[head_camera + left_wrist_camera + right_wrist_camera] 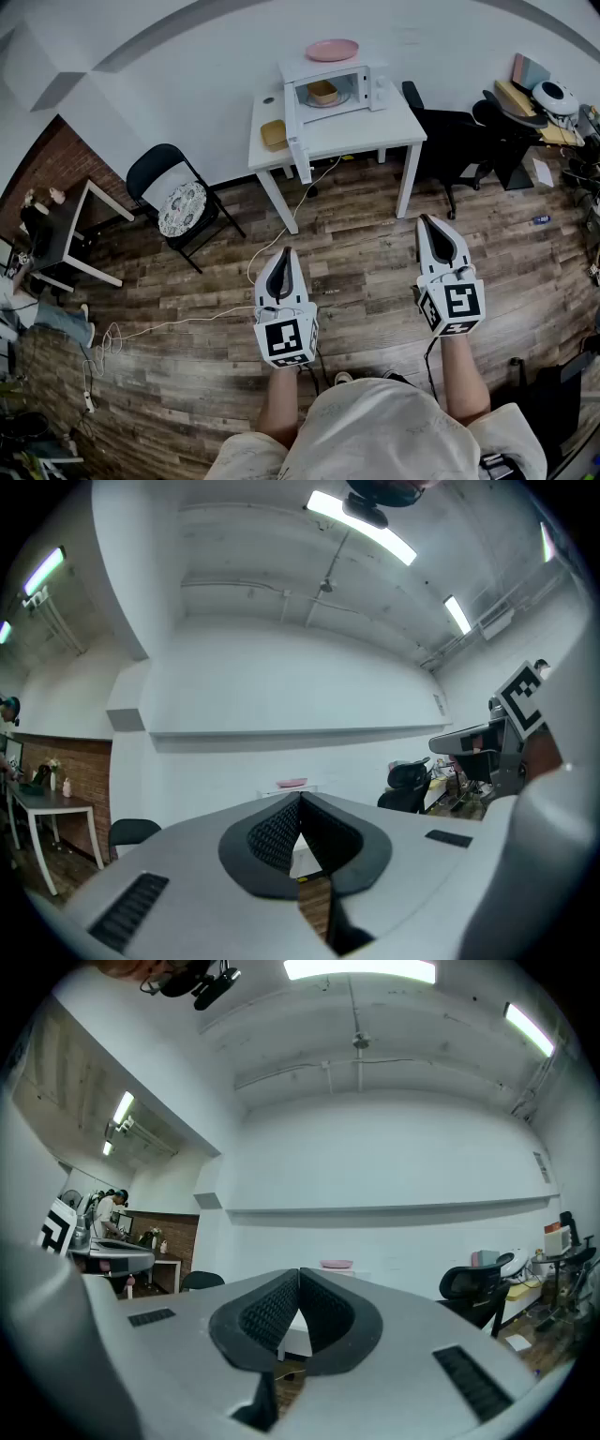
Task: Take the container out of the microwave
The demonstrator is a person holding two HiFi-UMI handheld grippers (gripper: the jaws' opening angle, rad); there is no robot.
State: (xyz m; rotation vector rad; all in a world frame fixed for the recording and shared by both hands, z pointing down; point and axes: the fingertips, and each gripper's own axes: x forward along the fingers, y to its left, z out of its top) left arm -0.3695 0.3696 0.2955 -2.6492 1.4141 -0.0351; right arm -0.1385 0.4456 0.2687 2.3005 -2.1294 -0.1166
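The container (323, 91) sits inside the microwave (352, 86), whose door (292, 117) is swung open at the left. A pink plate (332, 50) lies on top of the microwave. The microwave stands on a white tabletop (375, 131) against the wall, with a second tan container (274, 134) just beside the door. A black folding chair (178, 202) stands left of the tabletop and a black office chair (450, 131) to its right. Well apart from all this, over the wooden floor (356, 272), the left tongs (285, 255) and the right tongs (429, 225) point level toward the tabletop. Both are pressed together with nothing between them.
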